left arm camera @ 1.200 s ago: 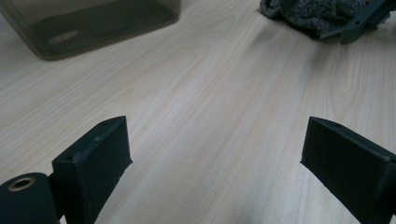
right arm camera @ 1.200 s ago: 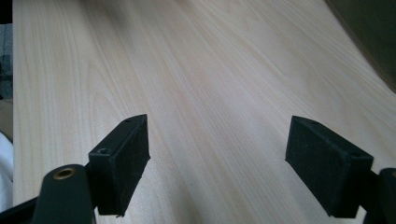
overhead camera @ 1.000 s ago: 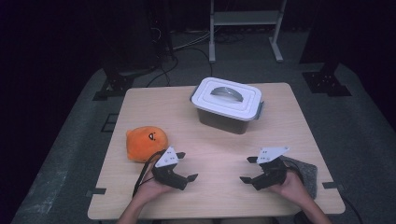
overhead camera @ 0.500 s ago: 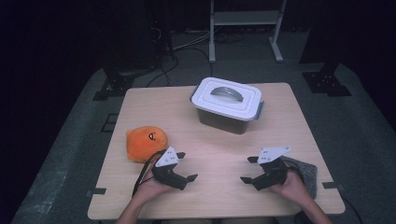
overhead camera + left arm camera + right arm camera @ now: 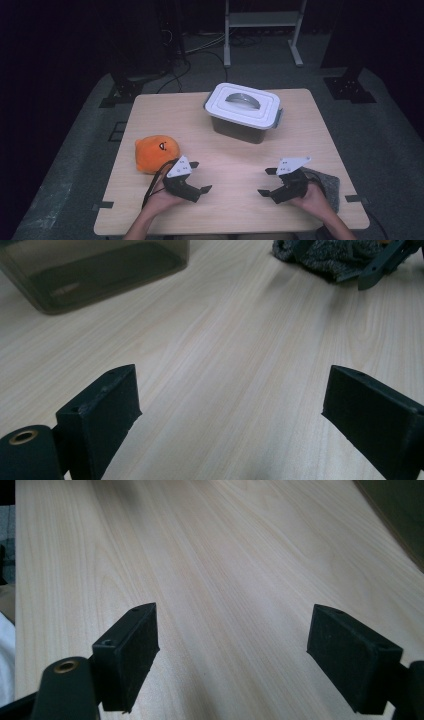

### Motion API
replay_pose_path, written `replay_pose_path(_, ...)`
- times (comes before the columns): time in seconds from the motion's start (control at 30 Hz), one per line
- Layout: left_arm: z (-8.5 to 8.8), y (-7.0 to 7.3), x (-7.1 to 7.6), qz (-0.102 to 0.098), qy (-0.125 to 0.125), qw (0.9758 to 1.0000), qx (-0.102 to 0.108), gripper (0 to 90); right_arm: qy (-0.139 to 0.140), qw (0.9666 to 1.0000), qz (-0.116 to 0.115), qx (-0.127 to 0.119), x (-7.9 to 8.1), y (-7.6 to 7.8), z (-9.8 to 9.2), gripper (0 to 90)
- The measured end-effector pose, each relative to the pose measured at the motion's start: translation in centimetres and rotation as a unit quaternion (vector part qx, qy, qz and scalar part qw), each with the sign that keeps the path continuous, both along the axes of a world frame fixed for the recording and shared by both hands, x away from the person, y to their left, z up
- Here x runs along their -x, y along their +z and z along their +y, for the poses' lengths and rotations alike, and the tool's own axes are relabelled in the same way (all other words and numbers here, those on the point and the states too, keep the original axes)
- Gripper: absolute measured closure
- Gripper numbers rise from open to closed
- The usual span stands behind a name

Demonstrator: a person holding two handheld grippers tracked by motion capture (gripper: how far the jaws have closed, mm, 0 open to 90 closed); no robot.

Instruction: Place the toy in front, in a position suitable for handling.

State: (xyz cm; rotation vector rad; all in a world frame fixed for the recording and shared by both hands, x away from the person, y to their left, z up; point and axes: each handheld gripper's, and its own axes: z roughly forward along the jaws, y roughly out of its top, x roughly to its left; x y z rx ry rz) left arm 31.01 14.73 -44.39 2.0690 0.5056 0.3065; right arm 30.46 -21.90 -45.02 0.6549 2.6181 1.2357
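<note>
An orange plush toy lies on the left side of the wooden table. A clear box with a white lid and handle stands at the back centre, its dark wall also in the left gripper view. My left gripper rests near the front edge, just right of the plush, open with bare wood between its jaws. My right gripper sits at the front right, open over bare wood. A grey cloth lies under the right hand.
The grey cloth and the other gripper appear at the top right of the left gripper view. A corner of the box edges the right gripper view. Dark floor, cables and a metal stand surround the table.
</note>
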Motion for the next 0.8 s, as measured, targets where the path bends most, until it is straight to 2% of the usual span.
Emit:
replay_pose_path(0.23, 0.91, 0.92, 0.20, -0.015, 0.005, 0.9999, 0.006, 7.2, -0.002, 1.0000, 0.001, 0.002, -0.02, 0.00, 0.08, 19.4)
replay_pose_path(0.8, 0.43, 0.49, 0.14, -0.010, -0.009, 0.9999, 0.004, 7.2, 0.003, 1.0000, 0.002, 0.002, 0.04, -0.05, 0.06, 19.4)
